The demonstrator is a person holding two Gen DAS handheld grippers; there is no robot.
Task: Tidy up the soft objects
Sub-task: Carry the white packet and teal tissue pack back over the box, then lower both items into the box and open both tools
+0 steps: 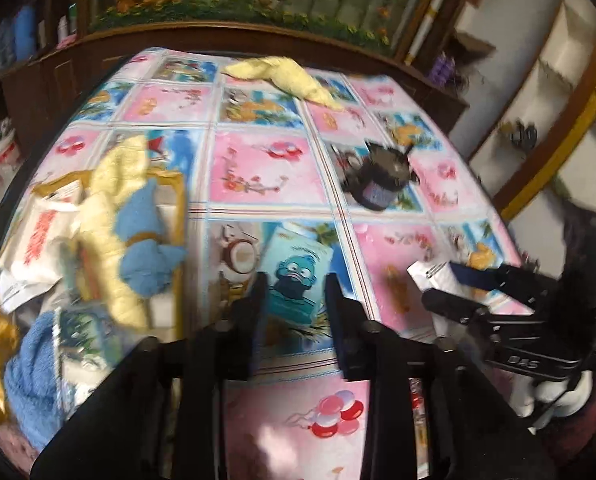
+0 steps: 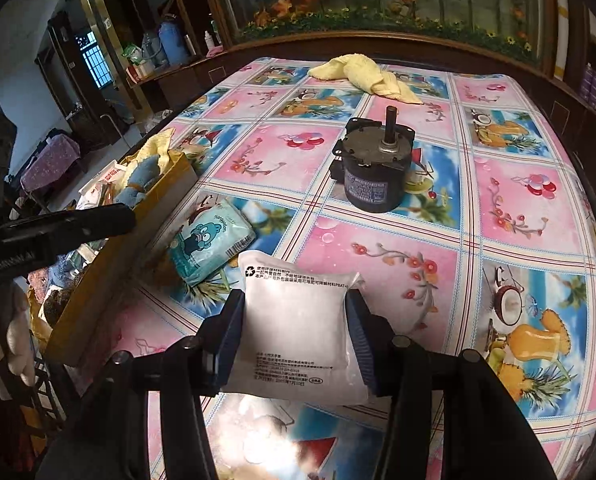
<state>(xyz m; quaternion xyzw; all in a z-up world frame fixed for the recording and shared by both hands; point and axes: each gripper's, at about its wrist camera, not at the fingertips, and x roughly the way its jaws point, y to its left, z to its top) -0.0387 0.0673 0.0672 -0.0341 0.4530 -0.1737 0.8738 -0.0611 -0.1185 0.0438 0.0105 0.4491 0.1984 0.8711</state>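
Left view was pretty blurry, left tool (image 1: 296,292) angled down with fingers apart over the tabletop (image 2: 518,208), right tool (image 2: 294,336) clamped on the white packet (image 2: 298,320) at 6 o'clock.

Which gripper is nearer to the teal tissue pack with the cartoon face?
Left. The left gripper hangs directly over the teal tissue pack, which shows between its fingers. The right gripper, shut on a white pouch, is beside it, farther from the cardboard box.
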